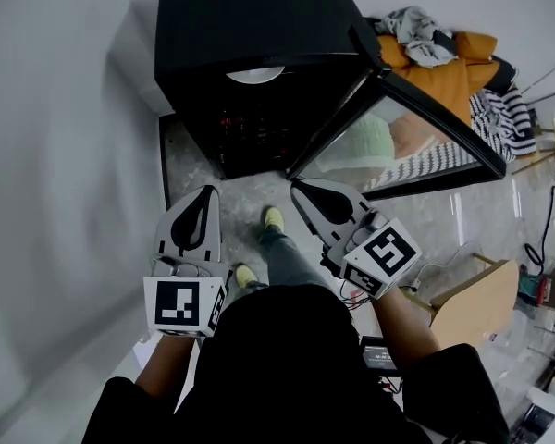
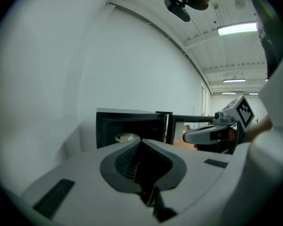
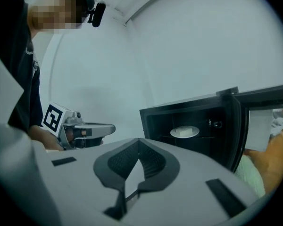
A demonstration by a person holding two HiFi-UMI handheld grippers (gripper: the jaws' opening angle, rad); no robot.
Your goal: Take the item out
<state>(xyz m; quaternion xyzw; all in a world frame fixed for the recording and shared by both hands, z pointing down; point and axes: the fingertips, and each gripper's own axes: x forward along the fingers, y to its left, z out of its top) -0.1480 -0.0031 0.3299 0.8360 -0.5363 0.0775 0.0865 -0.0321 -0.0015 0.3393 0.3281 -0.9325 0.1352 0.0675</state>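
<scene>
A black cabinet (image 1: 250, 26) stands on the floor ahead with its glass door (image 1: 416, 123) swung open to the right. On a shelf inside lies a white plate (image 1: 255, 75) (image 3: 184, 132) carrying a pale flat item; in the left gripper view the plate (image 2: 126, 137) peeks just over the jaws. My left gripper (image 1: 206, 194) (image 2: 140, 141) is held short of the opening, shut and empty. My right gripper (image 1: 298, 187) (image 3: 139, 140) is beside it near the door's lower edge, also shut with nothing in it. Each gripper shows in the other's view, the right gripper (image 2: 212, 133) and the left gripper (image 3: 85, 128).
A plain white wall (image 1: 65, 155) runs along the left. Clothes and an orange cushion (image 1: 444, 67) lie behind the door at the upper right. A wooden chair (image 1: 472, 308) and cables sit at the right. My feet in yellow shoes (image 1: 274, 218) are on the grey floor.
</scene>
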